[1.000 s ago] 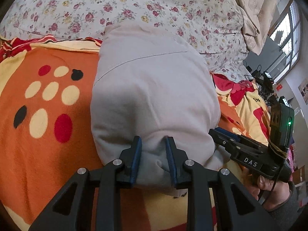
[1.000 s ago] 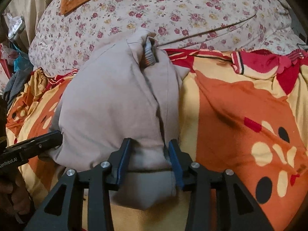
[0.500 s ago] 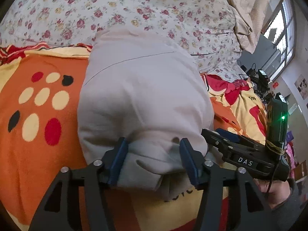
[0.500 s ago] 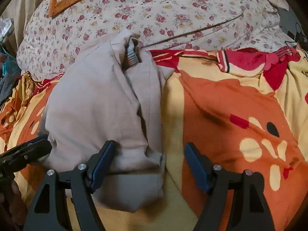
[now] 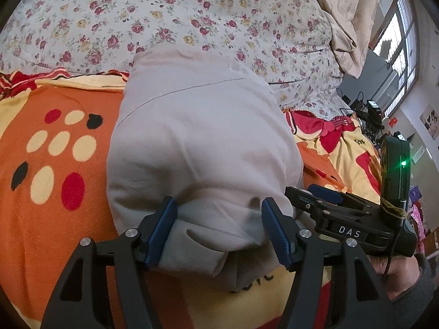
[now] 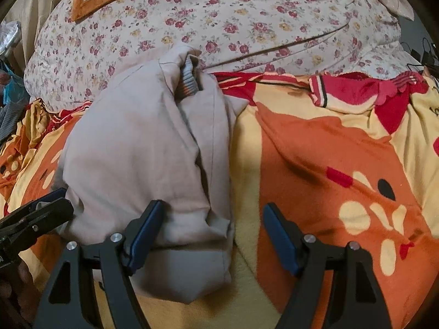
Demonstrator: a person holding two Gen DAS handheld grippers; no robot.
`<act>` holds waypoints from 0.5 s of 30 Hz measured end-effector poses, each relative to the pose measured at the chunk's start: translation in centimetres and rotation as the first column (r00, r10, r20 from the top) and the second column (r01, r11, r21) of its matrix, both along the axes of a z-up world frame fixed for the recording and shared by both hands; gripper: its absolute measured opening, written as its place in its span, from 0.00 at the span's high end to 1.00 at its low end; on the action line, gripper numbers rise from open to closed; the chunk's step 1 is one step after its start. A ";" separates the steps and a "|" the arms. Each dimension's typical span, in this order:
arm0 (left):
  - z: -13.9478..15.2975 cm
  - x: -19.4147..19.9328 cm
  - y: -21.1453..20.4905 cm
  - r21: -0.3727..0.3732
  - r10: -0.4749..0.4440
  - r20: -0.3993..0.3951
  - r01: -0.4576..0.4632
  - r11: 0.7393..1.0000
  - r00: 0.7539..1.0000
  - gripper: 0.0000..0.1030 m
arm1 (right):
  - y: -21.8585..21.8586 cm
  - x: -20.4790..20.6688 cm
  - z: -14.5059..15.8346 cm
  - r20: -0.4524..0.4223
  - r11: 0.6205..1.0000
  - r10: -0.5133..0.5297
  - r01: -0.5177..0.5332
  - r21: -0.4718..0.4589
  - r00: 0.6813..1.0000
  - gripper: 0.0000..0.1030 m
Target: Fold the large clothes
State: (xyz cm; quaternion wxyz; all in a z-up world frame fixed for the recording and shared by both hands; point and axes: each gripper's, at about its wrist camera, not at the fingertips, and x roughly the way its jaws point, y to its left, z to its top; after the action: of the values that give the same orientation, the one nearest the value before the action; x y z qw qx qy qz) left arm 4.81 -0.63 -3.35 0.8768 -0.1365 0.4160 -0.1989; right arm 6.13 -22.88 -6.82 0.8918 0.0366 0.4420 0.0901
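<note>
A pale grey padded jacket [image 5: 197, 142] lies folded into a thick bundle on the bed, with a ribbed cuff [image 6: 188, 79] showing at its far end. My left gripper [image 5: 219, 230] straddles the bundle's near edge. Its jaws are opening, the cloth still lies between them, and the pads no longer pinch it. My right gripper [image 6: 212, 233] stands open over the jacket [image 6: 142, 150]'s near right corner, its left pad against the cloth and its right pad over bare blanket. Each gripper shows at the edge of the other's view: the right gripper [image 5: 323, 197] and the left gripper [image 6: 35, 208].
An orange and yellow blanket [image 5: 55, 192] covers the bed under the jacket. A floral quilt [image 6: 247, 22] is heaped behind it. A window [image 5: 397, 35] and some electronics with cables [image 5: 367, 109] are at the far right. A person's hand [image 5: 392, 268] holds the right gripper.
Both grippers were pinched on the jacket's near edge and have opened wide, letting the fold settle onto the blanket. Neither hand has moved much.
</note>
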 end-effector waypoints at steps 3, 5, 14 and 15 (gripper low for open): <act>0.0 0.0 -0.1 0.006 0.000 0.000 0.000 1.000 1.000 0.48 | 0.0 0.0 0.0 -0.003 1.000 -0.001 0.001 -0.003 1.000 0.22; 0.0 0.0 -0.1 0.008 0.000 -0.001 0.000 1.000 1.000 0.48 | 0.0 0.0 0.0 -0.006 1.000 -0.001 0.001 -0.003 1.000 0.22; -0.1 0.0 -0.2 0.013 -0.001 0.002 0.001 1.000 1.000 0.46 | -0.1 0.1 -0.1 -0.007 1.000 -0.004 0.004 -0.009 1.000 0.20; -0.1 -0.1 -0.3 0.014 -0.001 0.004 0.001 1.000 1.000 0.45 | -0.1 0.1 -0.1 -0.006 1.000 -0.003 0.003 -0.008 1.000 0.20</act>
State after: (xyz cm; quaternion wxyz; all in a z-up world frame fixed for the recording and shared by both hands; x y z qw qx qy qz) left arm 4.75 -0.90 -3.45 0.8783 -0.1299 0.4159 -0.1968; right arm 6.19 -22.95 -6.92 0.8907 0.0339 0.4450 0.0868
